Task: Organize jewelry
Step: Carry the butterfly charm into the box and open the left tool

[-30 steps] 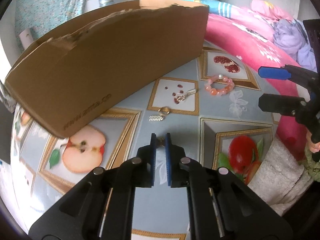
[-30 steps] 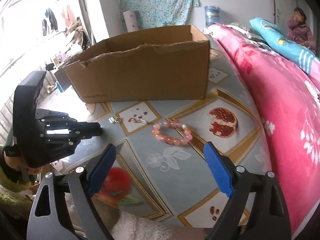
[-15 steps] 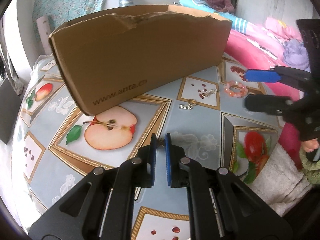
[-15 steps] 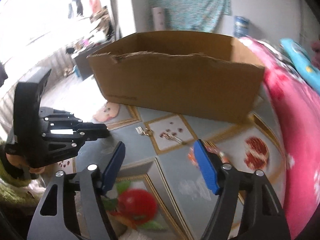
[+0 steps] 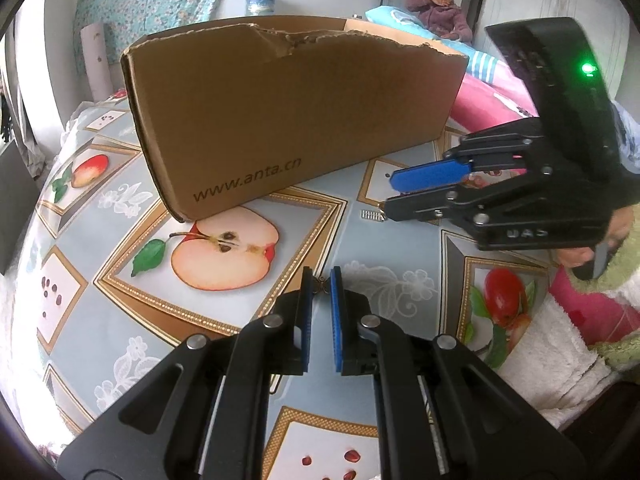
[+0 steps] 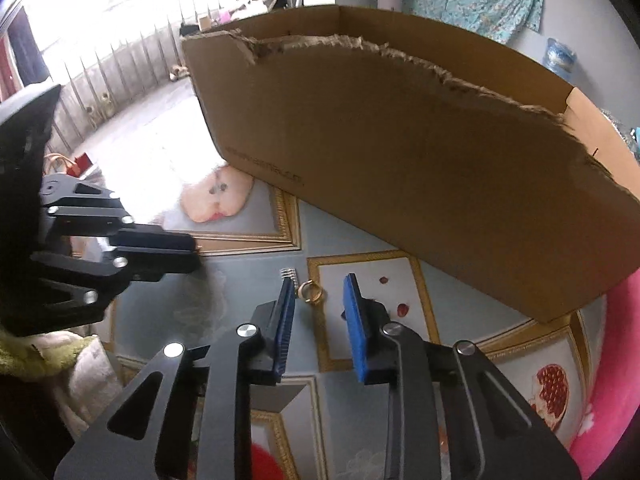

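Observation:
My left gripper (image 5: 322, 286) sits low in the left wrist view, shut on a small gold charm (image 5: 322, 285) pinched at its tips, just above the fruit-print tablecloth (image 5: 120, 320). In the right wrist view my right gripper (image 6: 318, 300) hangs over a gold ring (image 6: 310, 293) on the cloth. Its jaws are closing with the ring between them, and the blue pads (image 6: 286, 312) stand clear of it. A small silver comb-like piece (image 6: 289, 273) lies just beyond the left pad. The left gripper (image 6: 198, 258) points in from the left.
A torn-edged cardboard box (image 5: 296, 120) stands open behind the jewelry. The right gripper (image 5: 390, 196) reaches in from the right, near the silver piece (image 5: 372, 215). A pink blanket (image 6: 612, 360) borders the table's right side. A person (image 5: 440, 12) sits far back.
My right gripper swung left from over the pink bead bracelet to the ring and narrowed its jaws. The bracelet has left its view. The left gripper drifted a little, still shut on the charm.

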Motion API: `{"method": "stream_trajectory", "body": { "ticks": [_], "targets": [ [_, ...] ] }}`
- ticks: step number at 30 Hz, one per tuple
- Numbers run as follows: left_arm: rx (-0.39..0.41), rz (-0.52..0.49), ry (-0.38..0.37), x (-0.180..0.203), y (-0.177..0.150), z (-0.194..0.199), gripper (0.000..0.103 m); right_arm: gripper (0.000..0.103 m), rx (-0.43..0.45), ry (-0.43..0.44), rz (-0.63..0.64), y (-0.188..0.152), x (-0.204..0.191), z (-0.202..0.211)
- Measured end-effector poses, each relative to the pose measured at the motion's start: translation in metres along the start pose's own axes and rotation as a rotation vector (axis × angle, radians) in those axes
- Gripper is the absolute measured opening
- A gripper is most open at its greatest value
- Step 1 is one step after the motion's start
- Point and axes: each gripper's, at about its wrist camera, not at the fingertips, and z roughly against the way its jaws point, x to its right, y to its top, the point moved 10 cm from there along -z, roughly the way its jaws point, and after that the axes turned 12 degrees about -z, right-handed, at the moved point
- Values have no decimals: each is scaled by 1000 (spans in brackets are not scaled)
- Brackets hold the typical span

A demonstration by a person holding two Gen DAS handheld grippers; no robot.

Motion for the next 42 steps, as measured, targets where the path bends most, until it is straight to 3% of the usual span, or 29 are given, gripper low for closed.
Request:
{"method": "stream_trajectory", "body": {
  "ticks": [10, 21, 28, 34, 42],
  "targets": [
    [4, 15, -22, -4, -2, 3, 8, 16, -30, -2, 0, 3, -4, -7],
    [14, 29, -32, -4, -2, 2, 7, 11, -46, 74, -182, 4, 14, -2],
    [61, 46, -82, -3, -5, 8, 8, 11, 28, 141, -314, 8, 26, 31],
    [121, 70, -98, -10, 4, 29, 8, 11, 93, 155, -340, 13, 27, 59],
    [290, 74, -118, -17, 58, 96, 8, 11, 258, 151, -265, 58, 18, 120]
  ]
}}
